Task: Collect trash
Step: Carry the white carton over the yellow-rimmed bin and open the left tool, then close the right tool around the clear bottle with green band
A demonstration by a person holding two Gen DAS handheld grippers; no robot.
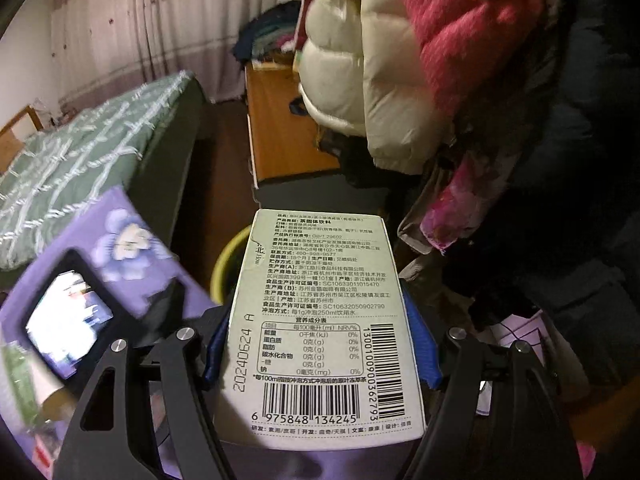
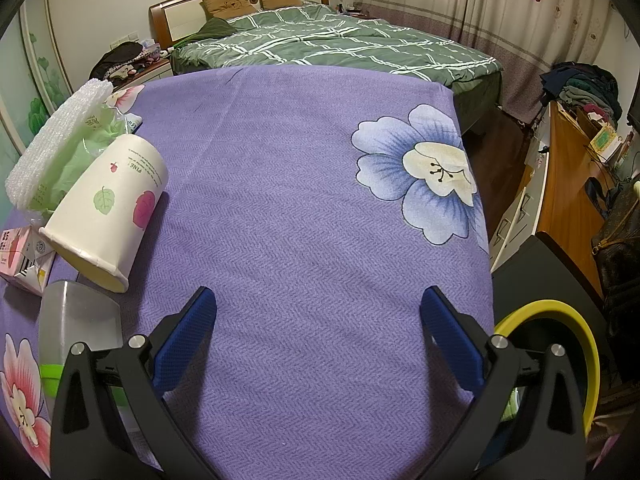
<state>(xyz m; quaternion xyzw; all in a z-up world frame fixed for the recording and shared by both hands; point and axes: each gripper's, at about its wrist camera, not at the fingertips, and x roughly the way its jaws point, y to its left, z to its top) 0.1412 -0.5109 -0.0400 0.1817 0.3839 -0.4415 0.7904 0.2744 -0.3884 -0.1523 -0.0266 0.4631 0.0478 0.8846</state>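
Note:
My left gripper (image 1: 320, 340) is shut on a pale green printed carton (image 1: 320, 320) with barcodes, held in the air over a yellow-rimmed bin (image 1: 226, 264) that stands beside the purple table. My right gripper (image 2: 318, 332) is open and empty, low over the purple flowered tablecloth (image 2: 300, 180). At the table's left lie a white paper cup (image 2: 112, 204) on its side, a crumpled green plastic bag (image 2: 84, 148), white bubble wrap (image 2: 52, 136), a small pink carton (image 2: 22, 256) and a clear plastic bottle (image 2: 76, 328). The bin's rim (image 2: 576, 332) shows at the lower right.
A bed with a green checked cover (image 2: 340, 40) lies beyond the table. A wooden desk (image 2: 568, 184) piled with clothes stands at the right. Hanging jackets (image 1: 380, 60) crowd the space above and right of the bin. The other gripper's screen (image 1: 68, 320) shows at left.

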